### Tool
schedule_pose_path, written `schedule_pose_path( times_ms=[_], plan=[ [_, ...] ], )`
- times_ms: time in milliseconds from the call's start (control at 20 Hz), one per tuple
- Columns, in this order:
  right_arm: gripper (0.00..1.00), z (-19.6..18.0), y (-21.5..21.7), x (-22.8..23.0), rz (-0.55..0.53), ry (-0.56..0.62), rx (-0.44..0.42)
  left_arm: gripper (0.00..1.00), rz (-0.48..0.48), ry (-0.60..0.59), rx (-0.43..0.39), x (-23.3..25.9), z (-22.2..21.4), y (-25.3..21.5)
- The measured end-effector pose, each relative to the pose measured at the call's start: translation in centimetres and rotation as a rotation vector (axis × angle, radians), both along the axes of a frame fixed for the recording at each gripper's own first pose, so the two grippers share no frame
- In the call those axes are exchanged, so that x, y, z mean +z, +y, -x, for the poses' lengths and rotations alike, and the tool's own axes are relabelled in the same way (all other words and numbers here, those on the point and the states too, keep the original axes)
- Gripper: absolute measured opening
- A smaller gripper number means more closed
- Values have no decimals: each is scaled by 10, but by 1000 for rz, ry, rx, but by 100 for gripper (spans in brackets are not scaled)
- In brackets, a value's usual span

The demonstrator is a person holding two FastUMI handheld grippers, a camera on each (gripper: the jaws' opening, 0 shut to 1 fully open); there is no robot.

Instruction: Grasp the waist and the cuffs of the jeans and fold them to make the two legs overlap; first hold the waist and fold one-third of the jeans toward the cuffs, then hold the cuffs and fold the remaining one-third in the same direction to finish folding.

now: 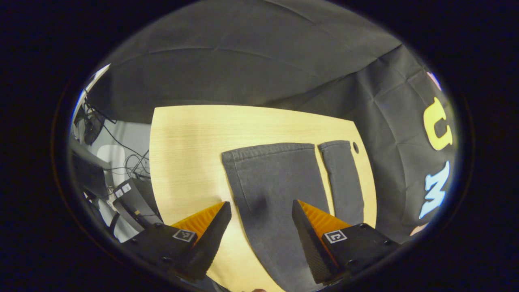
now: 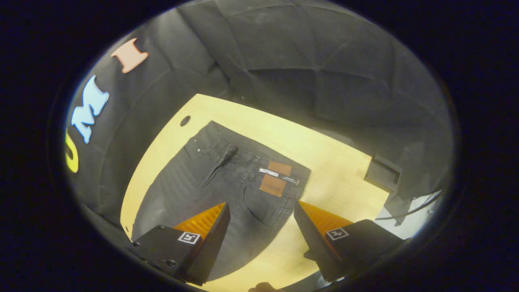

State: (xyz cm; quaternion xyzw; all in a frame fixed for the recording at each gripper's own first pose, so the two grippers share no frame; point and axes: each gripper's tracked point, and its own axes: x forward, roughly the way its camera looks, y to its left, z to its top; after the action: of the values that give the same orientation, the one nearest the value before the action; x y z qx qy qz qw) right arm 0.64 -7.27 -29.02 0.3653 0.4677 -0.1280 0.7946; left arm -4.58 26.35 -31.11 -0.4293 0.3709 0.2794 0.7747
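One pair of dark jeans (image 1: 279,190) lies flat on the pale wooden bench (image 1: 182,162), legs apart. In the left gripper view the two cuffs reach toward the far edge — the right one stops just short of a small hole (image 1: 355,147) in the top — with bare wood to the left. The left claw (image 1: 261,211) hangs open above the wider leg. In the right gripper view the waist, with two brown patches (image 2: 275,176) whose writing is too small to read, lies before the open right claw (image 2: 261,213).
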Motion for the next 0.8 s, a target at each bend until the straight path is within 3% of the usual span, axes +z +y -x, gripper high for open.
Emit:
schedule_pose_path(
  times_ms=[150,200,250,450,650,750,800],
  plan=[
    [96,8,-7,-20,13,71,-34,99,25,21,-2,-19,-8,-4],
    [89,5,-6,-24,4,76,-42,99,30,22,-5,-24,-9,-5],
    [96,5,-2,-29,-11,91,-46,99,34,27,-5,-26,-12,-6],
    [96,-8,18,-40,-72,124,-62,98,33,31,-25,-26,-28,-11],
    [97,-8,21,-48,-22,161,-57,99,51,23,-26,-28,-30,-8],
    [96,-7,16,-52,4,199,-92,96,53,28,-30,-28,-27,-7],
    [91,-7,14,-53,22,214,-102,94,48,37,-47,-30,-27,-8]
  ],
)
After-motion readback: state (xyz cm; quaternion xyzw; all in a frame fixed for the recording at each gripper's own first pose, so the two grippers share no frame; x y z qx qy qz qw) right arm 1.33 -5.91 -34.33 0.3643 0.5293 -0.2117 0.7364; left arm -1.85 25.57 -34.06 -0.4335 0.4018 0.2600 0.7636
